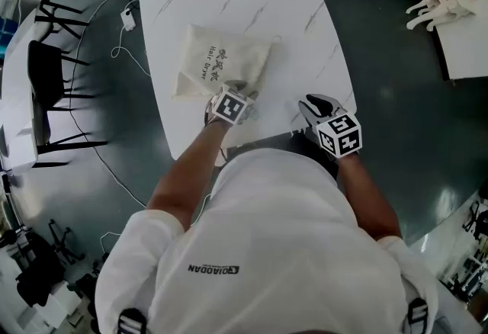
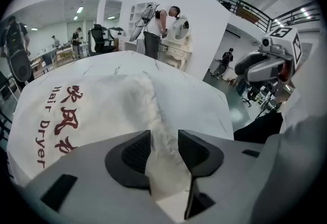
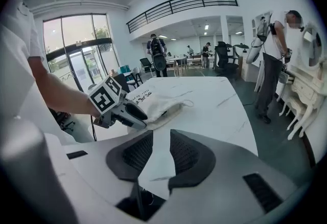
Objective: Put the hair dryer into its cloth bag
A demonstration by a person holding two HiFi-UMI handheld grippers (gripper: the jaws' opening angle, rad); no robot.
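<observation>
The cloth bag point(image 1: 221, 62) lies flat on the white marble table point(image 1: 313, 20), printed side up and bulging. There's no hair dryer in sight anywhere, so my read is it's already inside. The left gripper point(image 2: 164, 138) is down at the bag's 5 o'clock corner, jaws parted. A ridge of cloth runs between the pads but isn't pinched, which looks like a let-go at that end or a fresh bite lining up. The right gripper point(image 3: 161, 142) sits at the left one's 4 o'clock, above the table's near edge. Its jaws are slightly apart with only bare tabletop between them, well clear of the bag.
</observation>
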